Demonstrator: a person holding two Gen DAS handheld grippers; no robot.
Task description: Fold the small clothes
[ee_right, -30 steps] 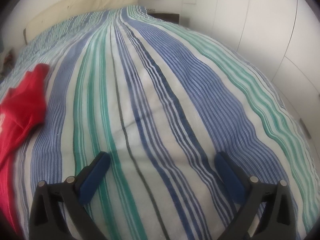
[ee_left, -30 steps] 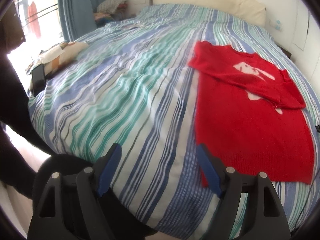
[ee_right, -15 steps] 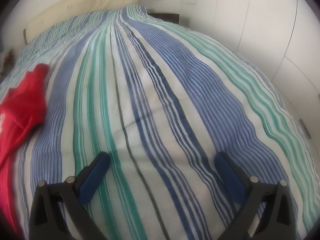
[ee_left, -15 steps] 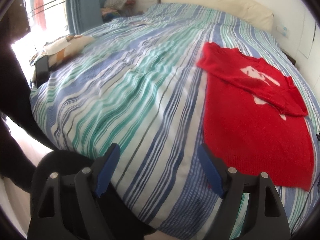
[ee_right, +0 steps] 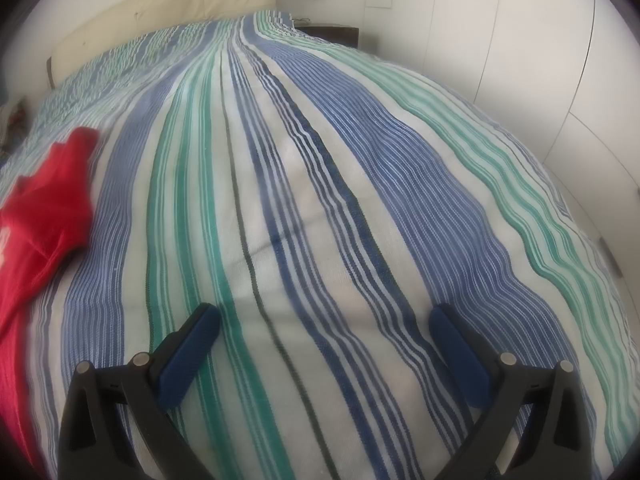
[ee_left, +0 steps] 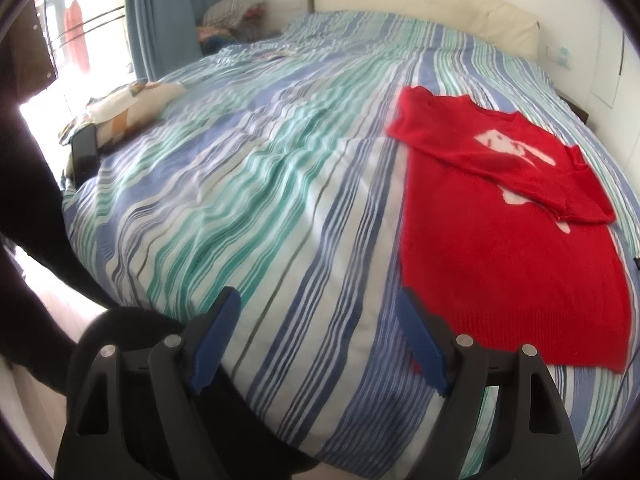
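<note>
I have the left gripper (ee_left: 316, 312) with jaws apart over the striped bedspread (ee_left: 256, 200), holding nothing. The red sweater (ee_left: 508, 256) lies flat just to its right, one sleeve folded across. My right gripper (ee_right: 324, 324) also gapes, empty.

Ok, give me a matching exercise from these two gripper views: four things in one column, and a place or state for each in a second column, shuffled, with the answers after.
Things
1. red sweater
2. left gripper
3. cream headboard
4. blue curtain

Places or states
A. hangs by the bright window, beyond the bed's far left corner
B. lies flat on the striped bedspread, one sleeve folded across its front
C. stands against the wall at the far end of the bed
D. open over the bedspread's near edge, nothing between its fingers

Pairs: 1-B, 2-D, 3-C, 4-A
</note>
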